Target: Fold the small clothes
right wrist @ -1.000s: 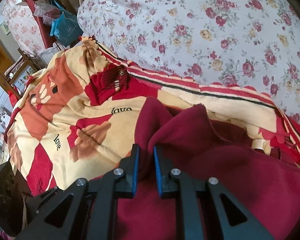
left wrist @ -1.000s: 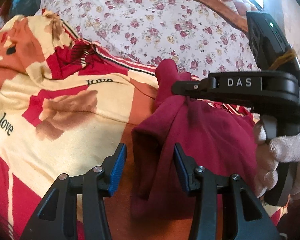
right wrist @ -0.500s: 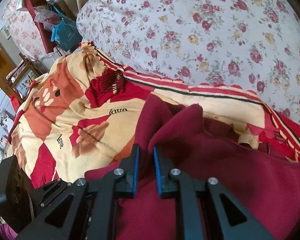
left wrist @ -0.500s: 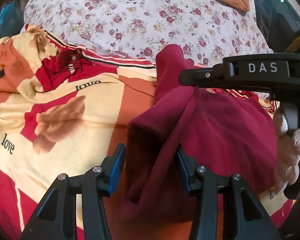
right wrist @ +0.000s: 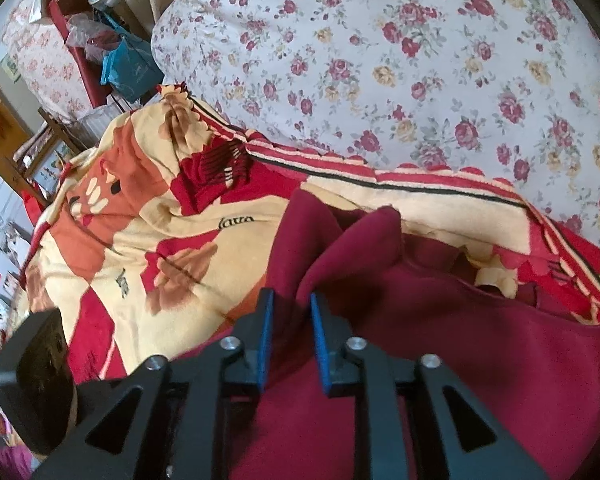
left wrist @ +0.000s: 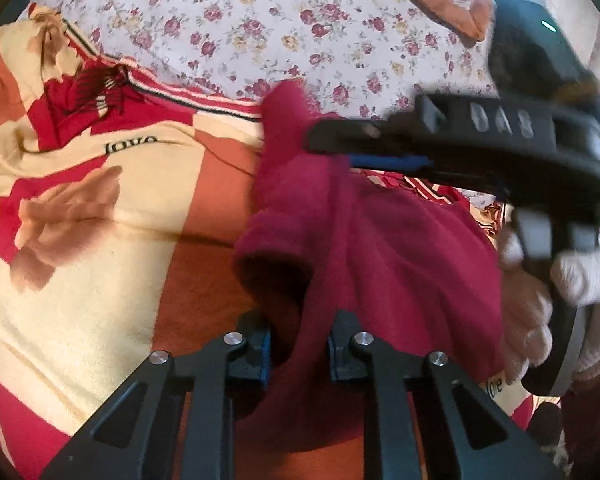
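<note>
Bedding surrounds the work: a blanket (left wrist: 100,208) printed with "love" lies on a bed under a floral sheet (right wrist: 400,60), with a blue bag (right wrist: 130,66) beyond the bed's edge. On the blanket sits the maroon garment (left wrist: 400,248), bunched into a raised fold. The left hand-held gripper (left wrist: 298,350) has just closed and now pinches the garment's near edge, where earlier its jaws stood wide around it. The right hand-held gripper (right wrist: 291,336), marked "DAS", has just been opening; the fold is between its blue pads, which look slackened.
</note>
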`<state>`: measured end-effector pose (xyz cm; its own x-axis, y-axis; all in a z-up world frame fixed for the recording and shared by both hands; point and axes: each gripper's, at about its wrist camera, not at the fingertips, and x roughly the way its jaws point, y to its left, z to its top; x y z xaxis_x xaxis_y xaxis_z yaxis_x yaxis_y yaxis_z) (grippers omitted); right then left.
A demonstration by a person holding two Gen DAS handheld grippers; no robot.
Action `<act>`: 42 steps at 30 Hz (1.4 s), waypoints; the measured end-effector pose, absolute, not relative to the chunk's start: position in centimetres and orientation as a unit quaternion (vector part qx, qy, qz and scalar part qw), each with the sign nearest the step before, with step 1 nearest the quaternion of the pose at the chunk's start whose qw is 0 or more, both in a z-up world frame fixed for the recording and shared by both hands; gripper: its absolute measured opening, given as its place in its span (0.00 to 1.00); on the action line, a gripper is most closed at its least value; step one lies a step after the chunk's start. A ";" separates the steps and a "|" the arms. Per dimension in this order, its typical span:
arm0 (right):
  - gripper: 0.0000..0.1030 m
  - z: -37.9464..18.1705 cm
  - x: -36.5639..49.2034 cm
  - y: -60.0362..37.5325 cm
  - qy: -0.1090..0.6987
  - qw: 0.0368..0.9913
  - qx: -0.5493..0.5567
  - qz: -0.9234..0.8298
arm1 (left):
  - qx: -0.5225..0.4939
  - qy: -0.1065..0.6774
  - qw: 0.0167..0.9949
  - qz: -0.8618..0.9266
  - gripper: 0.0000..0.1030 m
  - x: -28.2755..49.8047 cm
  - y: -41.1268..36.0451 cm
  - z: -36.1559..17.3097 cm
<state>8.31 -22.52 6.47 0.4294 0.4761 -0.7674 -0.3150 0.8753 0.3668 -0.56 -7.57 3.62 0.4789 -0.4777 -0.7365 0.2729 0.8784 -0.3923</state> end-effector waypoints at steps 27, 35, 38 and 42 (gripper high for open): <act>0.14 6.5 8.7 -24.9 0.474 0.837 0.110 0.248 | -0.086 0.450 0.859 -0.228 0.00 -2.5 -10.5 6.6; 0.14 11.1 4.8 -33.3 0.422 0.856 0.164 0.247 | -0.059 0.424 0.853 -0.299 0.00 -4.3 -17.6 11.6; 0.14 12.0 3.1 -37.0 0.415 0.866 0.167 0.225 | -0.041 0.424 0.847 -0.318 0.00 -4.5 -21.1 11.9; 0.14 11.4 1.5 -41.5 0.416 0.870 0.180 0.194 | -0.022 0.429 0.836 -0.343 0.00 -5.3 -25.7 11.7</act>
